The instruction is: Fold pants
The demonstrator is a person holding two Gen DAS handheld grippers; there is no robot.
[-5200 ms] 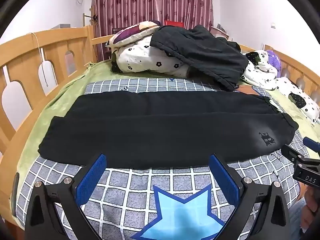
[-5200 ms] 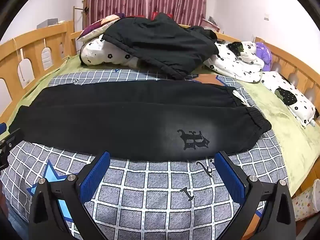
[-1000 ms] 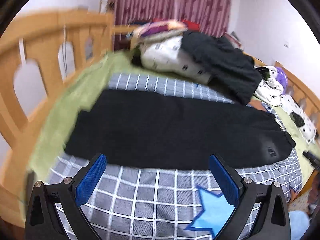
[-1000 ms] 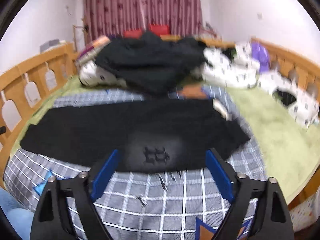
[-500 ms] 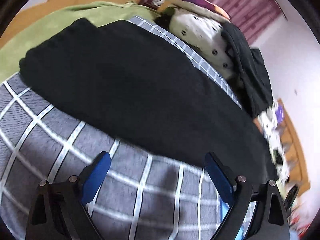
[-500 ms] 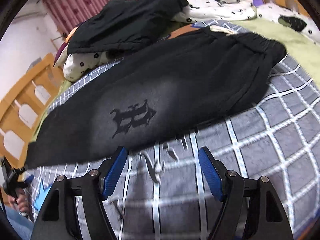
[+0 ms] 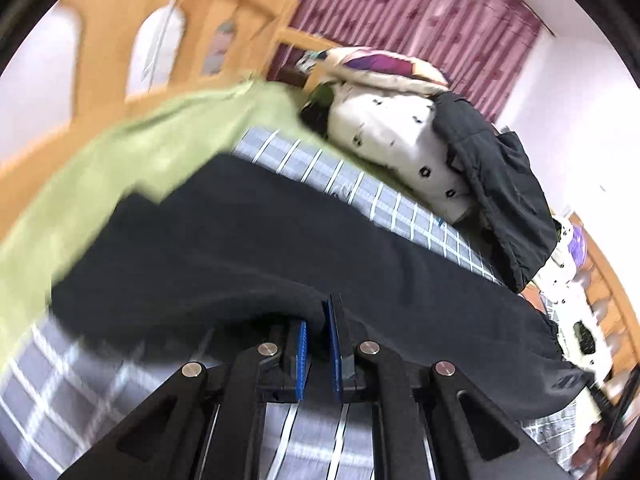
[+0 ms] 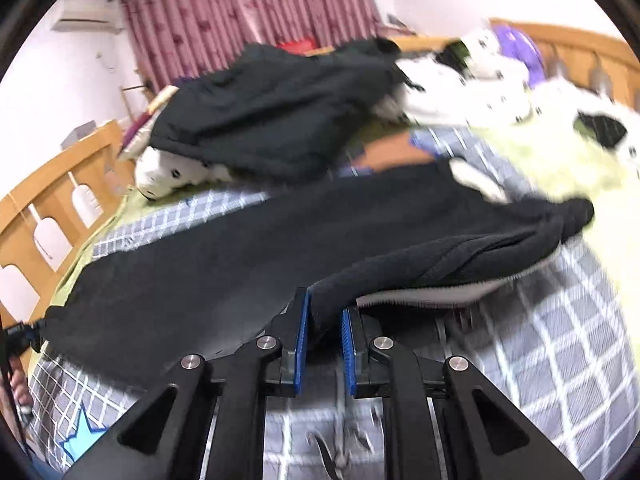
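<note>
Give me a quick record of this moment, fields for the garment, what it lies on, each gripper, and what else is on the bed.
garment: black pants, spread lengthwise, near edge bunched up at both grips
surface: grey checked sheet over a green blanket
left gripper: shut on the pants' near edge
right gripper: jaws closing, fold of the near edge between the pads
other items: black jacket draped over white spotted bedding
bed frame: wooden rails

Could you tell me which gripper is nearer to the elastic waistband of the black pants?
Right. The right gripper pinches the near edge beside the waistband; the left gripper grips near the cuffs.
</note>
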